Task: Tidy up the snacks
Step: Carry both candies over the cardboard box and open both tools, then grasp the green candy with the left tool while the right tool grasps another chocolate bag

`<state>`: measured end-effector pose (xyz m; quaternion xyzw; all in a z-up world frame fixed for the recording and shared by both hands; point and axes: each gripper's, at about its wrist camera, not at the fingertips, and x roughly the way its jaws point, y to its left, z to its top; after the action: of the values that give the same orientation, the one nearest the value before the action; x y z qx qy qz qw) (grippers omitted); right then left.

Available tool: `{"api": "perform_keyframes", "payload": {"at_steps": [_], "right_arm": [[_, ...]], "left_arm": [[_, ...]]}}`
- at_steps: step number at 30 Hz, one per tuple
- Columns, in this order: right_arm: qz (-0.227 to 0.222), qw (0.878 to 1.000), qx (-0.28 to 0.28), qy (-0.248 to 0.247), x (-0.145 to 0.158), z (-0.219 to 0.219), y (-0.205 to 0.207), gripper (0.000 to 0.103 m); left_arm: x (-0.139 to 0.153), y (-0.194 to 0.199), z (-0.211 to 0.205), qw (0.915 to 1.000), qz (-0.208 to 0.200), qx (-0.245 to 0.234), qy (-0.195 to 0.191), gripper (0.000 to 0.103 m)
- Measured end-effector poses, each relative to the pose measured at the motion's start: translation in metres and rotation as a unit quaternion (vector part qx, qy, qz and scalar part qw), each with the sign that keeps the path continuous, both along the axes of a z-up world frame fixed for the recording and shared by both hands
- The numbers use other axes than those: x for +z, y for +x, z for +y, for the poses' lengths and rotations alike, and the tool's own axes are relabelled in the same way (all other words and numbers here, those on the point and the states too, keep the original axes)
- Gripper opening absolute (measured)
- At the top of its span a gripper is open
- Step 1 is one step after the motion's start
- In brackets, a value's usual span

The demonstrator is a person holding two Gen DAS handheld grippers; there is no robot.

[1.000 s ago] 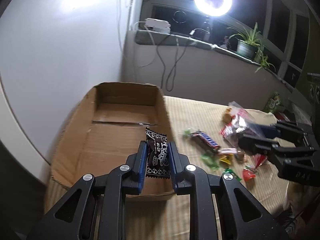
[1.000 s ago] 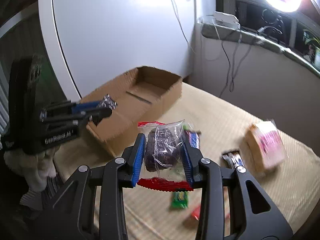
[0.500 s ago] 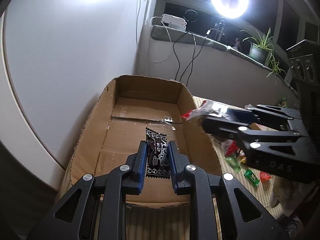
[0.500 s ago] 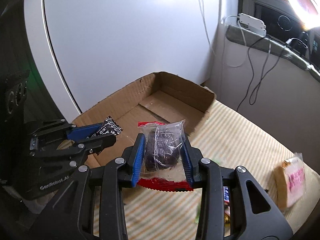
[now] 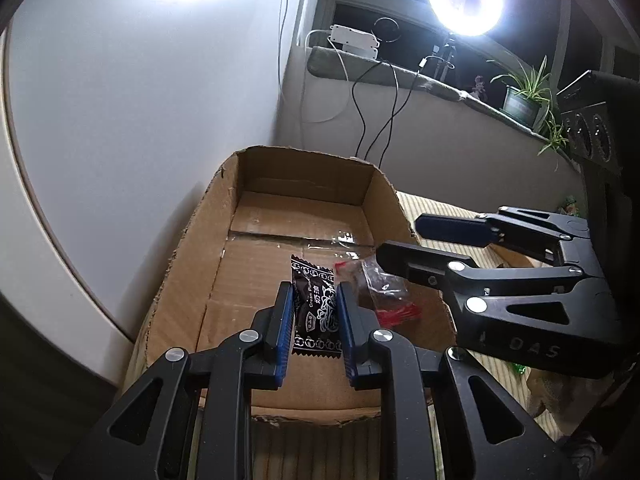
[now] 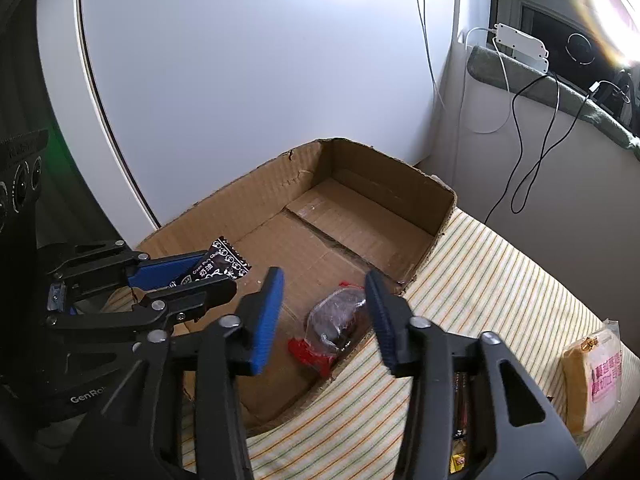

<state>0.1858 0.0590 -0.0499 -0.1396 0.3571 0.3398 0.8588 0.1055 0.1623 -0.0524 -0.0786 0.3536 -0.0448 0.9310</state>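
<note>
Two snacks: your left gripper (image 5: 312, 320) pinches the black candy packet (image 5: 316, 308) upright above the cardboard box (image 5: 192, 240); right gripper (image 6: 324, 312) opening, clear pouch (image 6: 336, 316) dropped beneath.

Black hand-held gripper (image 5: 312, 320), blue pads, silver screws

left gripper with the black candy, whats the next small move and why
Probably open the left gripper and let the black candy packet drop. It is pinched over the cardboard box, whose floor lies right below, and the clear snack bag already rests inside, free of the right gripper, whose jaws are opening.
</note>
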Motion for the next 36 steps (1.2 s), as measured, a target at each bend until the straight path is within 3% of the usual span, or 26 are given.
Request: {"api": "perform_keyframes", "payload": {"at_steps": [5,15,21,28,36], "right_arm": [[-0.005,1.000,-0.006,0.007,0.006,-0.007,-0.003,0.055],[-0.030,0.999,-0.036,0.022,0.025,-0.041,-0.018,0.081],[-0.039,0.997,-0.058,0.015,0.029,-0.079,-0.032,0.082],[-0.043,0.993,-0.106,0.028,0.031,-0.150,-0.046,0.082],[-0.034,0.990,-0.130,-0.037,0.017,-0.233,-0.053,0.082]], "left_arm": [[0.001,-0.001,0.000,1.0000,0.001,0.008,0.006,0.037],[0.014,-0.014,-0.010,0.9999,-0.010,0.011,0.001,0.037],[0.022,-0.027,-0.037,0.9996,-0.028,-0.009,0.004,0.037],[0.017,-0.031,-0.074,0.9987,-0.016,-0.047,-0.006,0.037],[0.001,-0.034,-0.122,0.9945,0.017,-0.101,-0.022,0.037]]}}
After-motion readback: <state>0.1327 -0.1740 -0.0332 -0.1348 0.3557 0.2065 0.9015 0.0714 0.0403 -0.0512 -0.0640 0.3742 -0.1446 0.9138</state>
